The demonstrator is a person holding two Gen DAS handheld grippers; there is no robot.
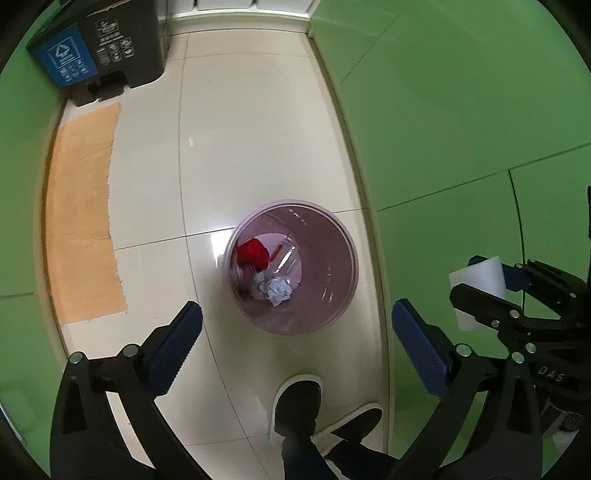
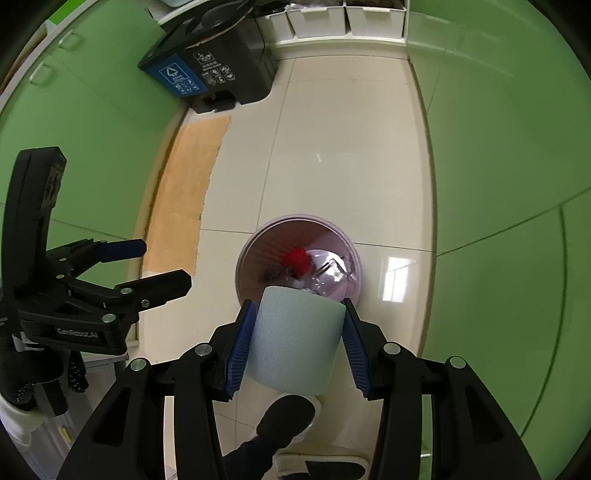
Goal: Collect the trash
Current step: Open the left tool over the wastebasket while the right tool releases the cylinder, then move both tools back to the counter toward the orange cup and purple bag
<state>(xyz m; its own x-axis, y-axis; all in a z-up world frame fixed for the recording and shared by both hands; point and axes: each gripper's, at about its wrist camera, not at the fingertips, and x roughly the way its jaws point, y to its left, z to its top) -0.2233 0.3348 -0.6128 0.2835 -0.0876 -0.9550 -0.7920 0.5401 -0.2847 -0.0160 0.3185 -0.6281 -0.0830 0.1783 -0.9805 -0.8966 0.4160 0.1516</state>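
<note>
A pink round waste bin [image 1: 332, 258] stands on the cream tiled floor and also shows in the right wrist view [image 2: 258, 251]. Inside lie a red wad [image 1: 252, 253], crumpled grey paper [image 1: 275, 290] and clear plastic. My right gripper [image 2: 297, 343] is shut on a white foam cylinder [image 2: 295, 343], held above the near rim of the bin; the cylinder also shows in the left wrist view [image 1: 480, 280]. My left gripper [image 1: 295, 339] is open and empty above the floor just in front of the bin, and appears at the left of the right wrist view [image 2: 162, 266].
A black and blue pedal recycling bin [image 1: 99, 48] stands at the far left against green cabinets [image 1: 461, 110]. An orange mat [image 1: 83, 214] lies along the left cabinet. The person's black shoes [image 1: 299, 406] are below the grippers. White boxes [image 2: 332, 18] sit at the back.
</note>
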